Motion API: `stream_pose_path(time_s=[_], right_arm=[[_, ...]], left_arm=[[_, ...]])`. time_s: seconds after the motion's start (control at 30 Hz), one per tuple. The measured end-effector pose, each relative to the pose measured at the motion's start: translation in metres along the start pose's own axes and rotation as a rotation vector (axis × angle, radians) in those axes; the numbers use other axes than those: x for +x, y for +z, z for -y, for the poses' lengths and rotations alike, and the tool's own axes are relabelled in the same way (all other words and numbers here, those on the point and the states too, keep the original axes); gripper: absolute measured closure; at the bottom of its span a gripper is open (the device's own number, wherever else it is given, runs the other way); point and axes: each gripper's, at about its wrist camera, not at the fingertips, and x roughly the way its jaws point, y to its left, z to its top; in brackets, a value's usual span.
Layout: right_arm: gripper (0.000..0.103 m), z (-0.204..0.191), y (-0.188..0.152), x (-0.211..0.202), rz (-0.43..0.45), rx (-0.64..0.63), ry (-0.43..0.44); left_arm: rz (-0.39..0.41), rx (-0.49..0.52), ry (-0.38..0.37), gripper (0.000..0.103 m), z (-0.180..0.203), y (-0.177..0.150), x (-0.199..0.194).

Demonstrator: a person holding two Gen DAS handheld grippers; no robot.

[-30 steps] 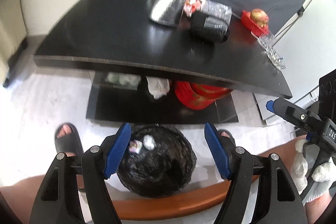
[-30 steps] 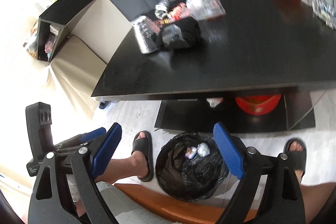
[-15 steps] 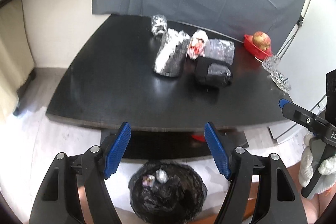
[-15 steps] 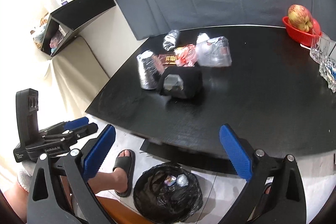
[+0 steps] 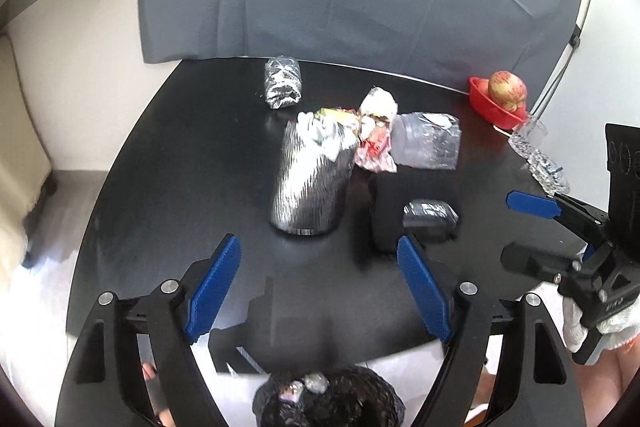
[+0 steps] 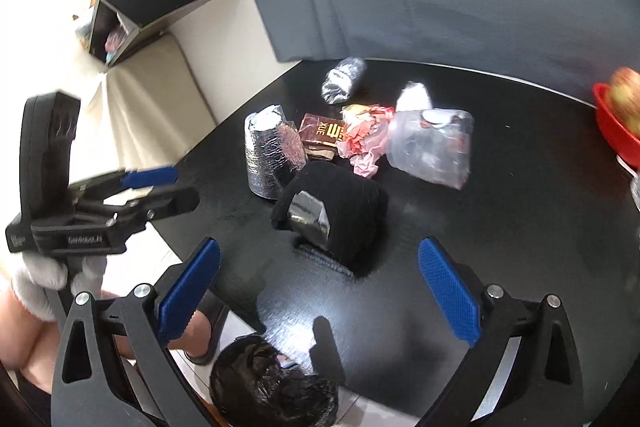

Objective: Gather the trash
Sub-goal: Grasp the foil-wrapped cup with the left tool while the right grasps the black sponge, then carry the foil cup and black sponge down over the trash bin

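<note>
- step in hand, as i judge it: the reach back for more rubbish. both tools hang over the near edge of the round black table [image 5: 168, 163], aimed at the litter heap in the middle of each frame.
- left tool [image 5: 320, 291]: blue pads apart with nothing between them; its jaws have just been opening wider. right tool [image 6: 320, 291]: pads spread very wide, empty, and its jaws have also just been opening.
- the trash still on the table: a tall silver foil cup stuffed with wrappers [image 5: 310, 179] at centre, a crushed foil roll [image 5: 282, 85] above it, a crumpled pink-and-white paper wrapper [image 5: 374, 143], a crushed clear plastic container [image 5: 426, 141] to its right, and a black bundle with a grey foil patch [image 6: 336, 213], nearest the right tool. a brown snack packet [image 6: 324, 139] shows only in the right view.
- the bin lined with a black plastic bag [image 6: 272, 387] sits at the bottom edge of both frames, below the table rim, with a couple of small pieces already inside.
- next move, by my reading: the right tool needs to go forward and down so its pads straddle the black bundle, then close; the left lines up with the foil cup, which looks light and easy to tip or crush.
- the red bowl with an apple [image 5: 500, 103] and the cut glassware [image 5: 540, 155], at right, are not trash and should be left alone.
</note>
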Motion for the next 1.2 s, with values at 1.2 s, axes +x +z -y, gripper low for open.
stream_pose_path(time_s=[1.2], right_arm=[[0.035, 0.015, 0.023, 0.072, -0.127, -0.085, 0.098]], left_arm=[[-0.034, 0.009, 0.018, 0.048, -0.002, 0.045, 0.075]])
